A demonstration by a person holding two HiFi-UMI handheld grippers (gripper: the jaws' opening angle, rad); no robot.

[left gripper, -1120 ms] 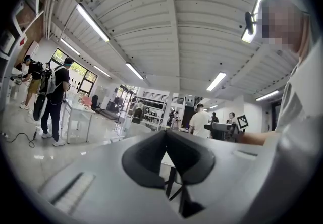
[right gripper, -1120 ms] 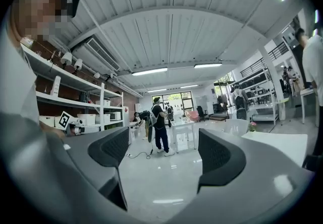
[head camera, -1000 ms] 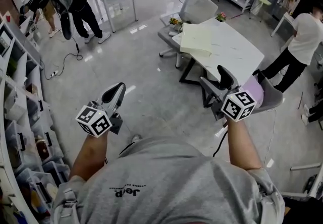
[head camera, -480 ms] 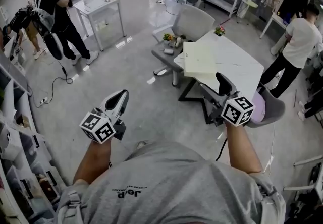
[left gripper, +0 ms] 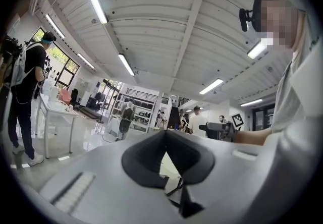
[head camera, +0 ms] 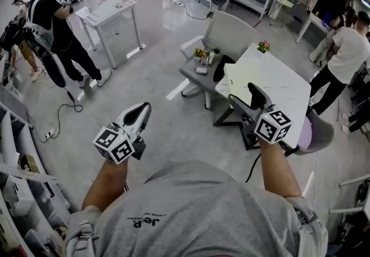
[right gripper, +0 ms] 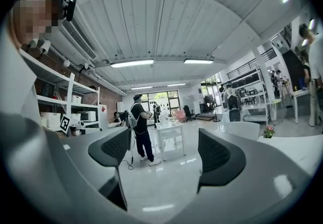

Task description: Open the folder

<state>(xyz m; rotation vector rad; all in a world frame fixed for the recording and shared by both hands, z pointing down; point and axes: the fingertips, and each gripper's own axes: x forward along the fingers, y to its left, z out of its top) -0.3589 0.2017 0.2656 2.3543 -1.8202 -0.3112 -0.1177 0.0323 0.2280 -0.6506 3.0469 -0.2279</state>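
A pale, flat folder (head camera: 238,78) lies on the near left part of the white table (head camera: 283,85), partly hidden behind my right gripper. My right gripper (head camera: 245,98) is held in the air in front of the table, open and empty; in the right gripper view the right gripper (right gripper: 164,155) has a wide gap between its pads, with only floor showing through. My left gripper (head camera: 137,116) hangs over the bare floor, far left of the table, shut on nothing. The left gripper view looks up at the ceiling, and there the left gripper (left gripper: 166,140) has its pads together.
A grey chair (head camera: 228,33) with small items on its seat stands left of the table, and a chair with a purple cushion (head camera: 315,131) to its right. A flower pot (head camera: 264,46) sits at the table's far edge. People stand at left (head camera: 52,36) and right (head camera: 347,53). Shelves (head camera: 17,163) line the left.
The view has swung and come nearer: the table and folder sit lower and closer to my right gripper. Both grippers keep their poses and states.
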